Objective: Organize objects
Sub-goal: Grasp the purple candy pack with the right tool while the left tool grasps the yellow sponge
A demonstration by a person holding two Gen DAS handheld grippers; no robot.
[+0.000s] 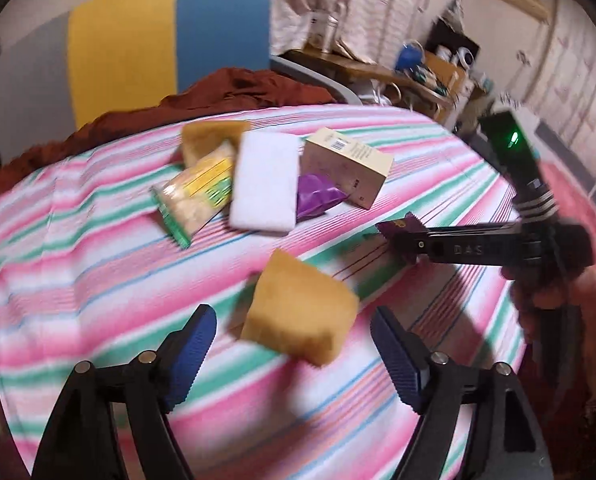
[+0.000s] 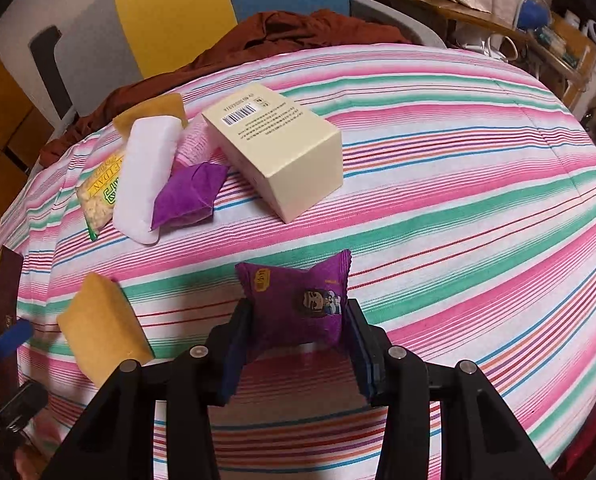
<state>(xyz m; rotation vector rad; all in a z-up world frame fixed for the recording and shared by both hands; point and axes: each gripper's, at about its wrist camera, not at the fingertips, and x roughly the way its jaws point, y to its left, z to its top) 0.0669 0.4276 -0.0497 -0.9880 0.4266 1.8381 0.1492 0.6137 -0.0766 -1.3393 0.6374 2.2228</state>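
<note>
A yellow sponge (image 1: 298, 316) (image 2: 102, 328) lies on the striped cloth (image 1: 98, 264) just ahead of my left gripper (image 1: 294, 314). That gripper stands wide open, its blue pads (image 1: 194, 344) clear of the sponge. My right gripper (image 2: 298, 320) is shut on a purple snack packet (image 2: 298, 304), held a little above the cloth; in the left wrist view it comes in from the right (image 1: 402, 240). Farther back lie a cream box (image 2: 282, 148), a purple pouch (image 2: 190, 196), a white pad (image 2: 146, 176), a yellow-green snack bag (image 2: 98, 200) and a second sponge (image 2: 154, 114).
A rust-brown cloth (image 2: 298, 28) is bunched at the far edge of the striped cloth, before a yellow and blue chair back (image 1: 170, 36). A cluttered wooden shelf (image 1: 430, 68) stands at the back right. The cloth's right half (image 2: 478, 184) is bare.
</note>
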